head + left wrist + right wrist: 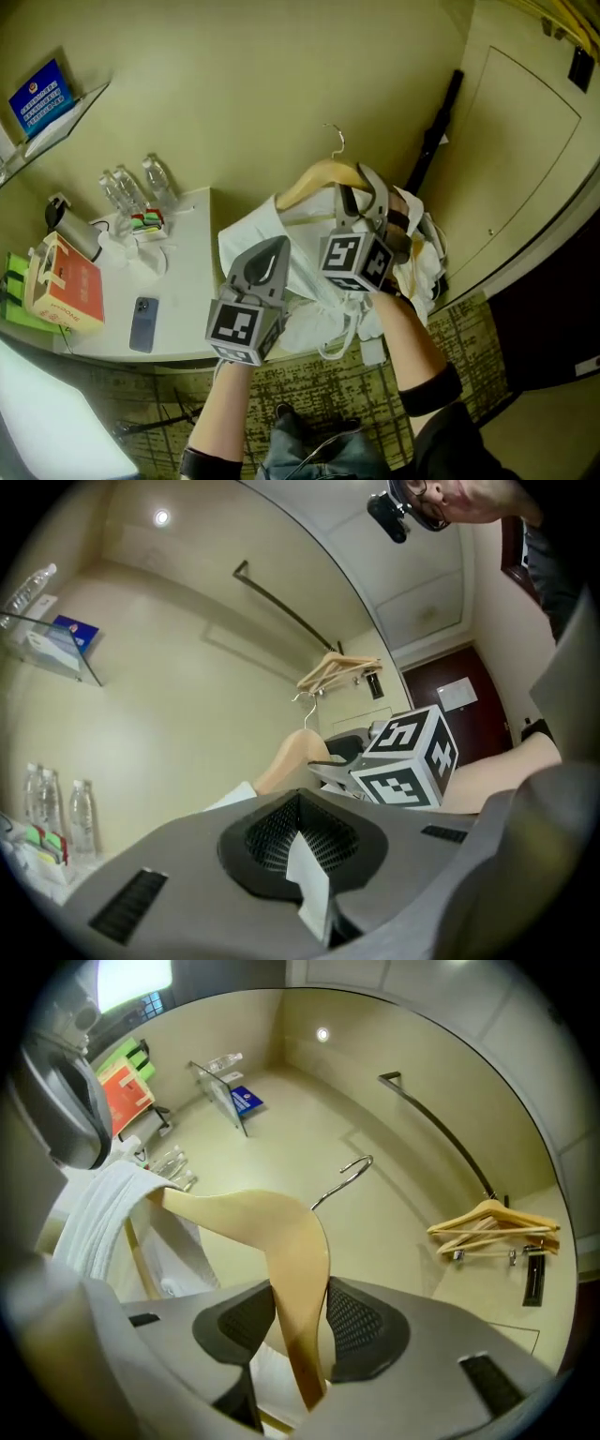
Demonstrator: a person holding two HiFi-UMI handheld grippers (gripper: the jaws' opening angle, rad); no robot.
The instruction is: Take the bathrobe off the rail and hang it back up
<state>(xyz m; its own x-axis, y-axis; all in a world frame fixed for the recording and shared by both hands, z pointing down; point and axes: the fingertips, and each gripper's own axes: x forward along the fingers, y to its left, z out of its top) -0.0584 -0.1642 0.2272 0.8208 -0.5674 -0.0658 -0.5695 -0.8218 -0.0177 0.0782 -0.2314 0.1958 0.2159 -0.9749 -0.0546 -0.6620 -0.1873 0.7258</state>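
The white bathrobe (309,277) is off the rail, draped on a wooden hanger (319,176) with a metal hook (335,141). My right gripper (364,195) is shut on the hanger (298,1269) just below its neck, the hook (345,1176) pointing up and away. Robe fabric (98,1208) hangs over the hanger's left arm. My left gripper (270,251) is lower left of the right one, shut on a fold of the white robe cloth (307,878). The dark rail (436,1127) runs along the wall above, apart from the hanger.
Spare wooden hangers (492,1227) hang at the rail's right end. A white counter (187,309) on the left carries water bottles (136,187), a kettle (70,225), an orange box (66,286) and a phone (143,323). A glass shelf (52,127) juts above it. A door (525,150) is at right.
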